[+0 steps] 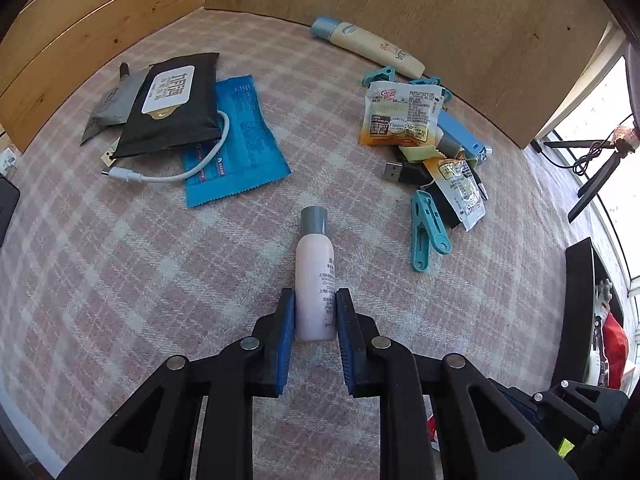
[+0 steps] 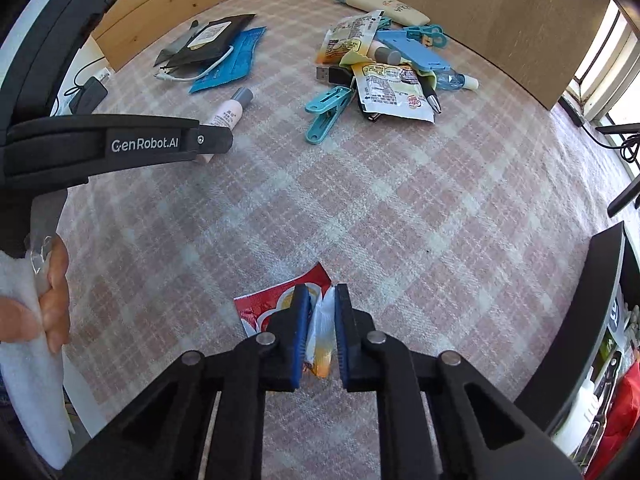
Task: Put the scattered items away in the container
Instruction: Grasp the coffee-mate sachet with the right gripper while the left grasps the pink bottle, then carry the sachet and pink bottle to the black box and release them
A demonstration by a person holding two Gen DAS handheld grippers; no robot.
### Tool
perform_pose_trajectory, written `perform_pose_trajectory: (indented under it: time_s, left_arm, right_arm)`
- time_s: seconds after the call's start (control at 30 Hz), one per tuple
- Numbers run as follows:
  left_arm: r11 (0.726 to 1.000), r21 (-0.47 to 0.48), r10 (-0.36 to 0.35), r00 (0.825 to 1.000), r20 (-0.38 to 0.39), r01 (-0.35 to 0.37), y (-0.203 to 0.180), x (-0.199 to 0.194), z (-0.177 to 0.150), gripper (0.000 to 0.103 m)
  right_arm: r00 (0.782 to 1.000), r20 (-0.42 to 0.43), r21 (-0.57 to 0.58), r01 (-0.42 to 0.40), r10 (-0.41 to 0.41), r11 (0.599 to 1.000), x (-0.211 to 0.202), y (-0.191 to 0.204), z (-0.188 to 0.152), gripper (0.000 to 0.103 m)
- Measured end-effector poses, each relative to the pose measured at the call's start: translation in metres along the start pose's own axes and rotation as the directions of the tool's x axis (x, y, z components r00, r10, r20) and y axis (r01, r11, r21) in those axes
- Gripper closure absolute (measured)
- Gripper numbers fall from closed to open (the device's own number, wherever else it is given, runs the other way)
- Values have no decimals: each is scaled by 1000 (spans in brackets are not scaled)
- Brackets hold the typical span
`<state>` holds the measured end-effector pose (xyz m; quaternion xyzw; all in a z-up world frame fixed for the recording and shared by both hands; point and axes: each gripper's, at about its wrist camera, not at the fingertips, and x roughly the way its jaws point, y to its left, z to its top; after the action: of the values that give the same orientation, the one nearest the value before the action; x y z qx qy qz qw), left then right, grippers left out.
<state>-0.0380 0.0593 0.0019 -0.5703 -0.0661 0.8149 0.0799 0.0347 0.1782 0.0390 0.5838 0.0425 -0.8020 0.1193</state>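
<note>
My left gripper (image 1: 316, 312) has its fingers closed on the pink bottle (image 1: 315, 280), which lies on the checked counter (image 1: 160, 280). My right gripper (image 2: 322, 312) pinches a red sachet (image 2: 276, 300). Beyond the bottle, bare cloth reaches to the pile of clips and packets (image 1: 424, 140) near the wooden board (image 1: 400, 20).

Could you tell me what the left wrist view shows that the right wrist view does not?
Only the left wrist view shows the left gripper closed on the base of the pink bottle. Only the right wrist view shows the right gripper clamping a red and white sachet and the person's left hand. Both show the pink bottle, the black wipes pack, the white cable and the cream tube on the plaid cloth.
</note>
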Motion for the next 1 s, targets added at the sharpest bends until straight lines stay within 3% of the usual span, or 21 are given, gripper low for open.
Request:
perform_pose_trajectory:
  time_s: [0.23,0.47,0.8,1.0]
  left_arm:
    - [1000,-13,-25,999,23,25,6,-20,-5,84]
    - [995,30,-99,994,47,98,0,-37,4,84]
    - [963,195,-198,979,42,186,-86,-57,5,84]
    - [895,345,-301,954,-6,284,-167,-74,-11,84]
  right_arm:
    - [998,57,50,-16,13,999,-29,-11,-2,94]
    - [991,129,128,-43,26,991,-69,-51,-4,94]
    - [970,228,309,12,-86,951,-130,-142,-29,94]
    - [949,234,451,87,-212,888,-176,-212,-75,94]
